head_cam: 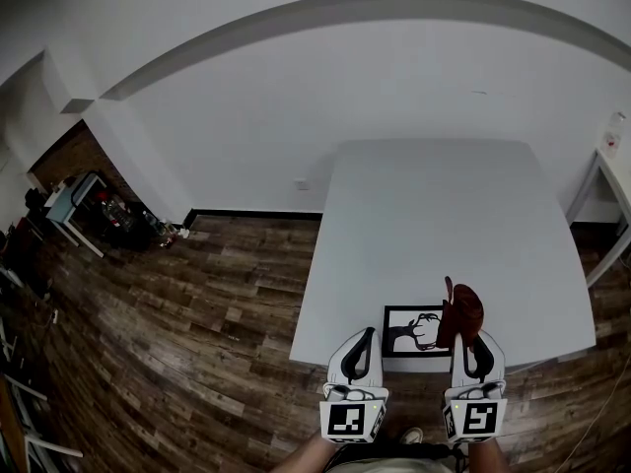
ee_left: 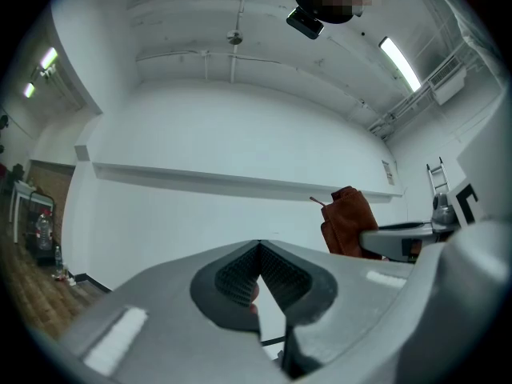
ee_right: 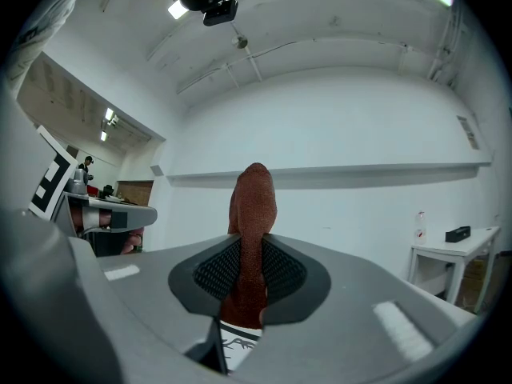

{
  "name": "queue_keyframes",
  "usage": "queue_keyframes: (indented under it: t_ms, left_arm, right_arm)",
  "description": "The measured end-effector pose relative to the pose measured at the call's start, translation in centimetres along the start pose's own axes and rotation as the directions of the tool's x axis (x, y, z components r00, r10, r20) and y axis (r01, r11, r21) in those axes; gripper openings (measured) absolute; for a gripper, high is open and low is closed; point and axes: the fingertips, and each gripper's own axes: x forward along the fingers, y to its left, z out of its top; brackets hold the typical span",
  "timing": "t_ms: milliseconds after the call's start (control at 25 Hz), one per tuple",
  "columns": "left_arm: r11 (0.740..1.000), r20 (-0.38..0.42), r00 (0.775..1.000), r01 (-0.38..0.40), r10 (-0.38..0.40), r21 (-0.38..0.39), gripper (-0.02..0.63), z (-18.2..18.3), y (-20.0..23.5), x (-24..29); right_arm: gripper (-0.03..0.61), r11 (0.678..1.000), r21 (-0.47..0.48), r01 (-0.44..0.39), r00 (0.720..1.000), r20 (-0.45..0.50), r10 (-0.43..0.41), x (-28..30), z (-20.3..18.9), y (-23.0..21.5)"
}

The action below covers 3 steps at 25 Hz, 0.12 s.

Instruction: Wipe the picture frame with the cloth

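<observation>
Picture frame: 1, black border, black-and-white print; lies flat on the white worktop, at its near edge.
Cloth: 1, rust-brown, bunched upright over the frame's right side, clamped in the right hand-held gripper.
Left hand-held gripper: jaws together, empty, just left of the frame.

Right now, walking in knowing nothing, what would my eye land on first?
The rust-brown cloth, sticking up from the right tongs shut on it, over the near edge of the big white table. Just below lies a black-and-white picture frame, the shut left tongs at its left side.
</observation>
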Motion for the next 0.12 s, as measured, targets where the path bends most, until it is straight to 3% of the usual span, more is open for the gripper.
queue_keyframes:
  t_ms: [120]
  left_arm:
    - [1.000,0.015,1.000,-0.001,0.002,-0.005,0.000,0.30,0.02,0.09]
  right_arm:
    - [0.092,1.000,0.002,0.002,1.000,0.002,-0.002,0.04,0.06,0.05]
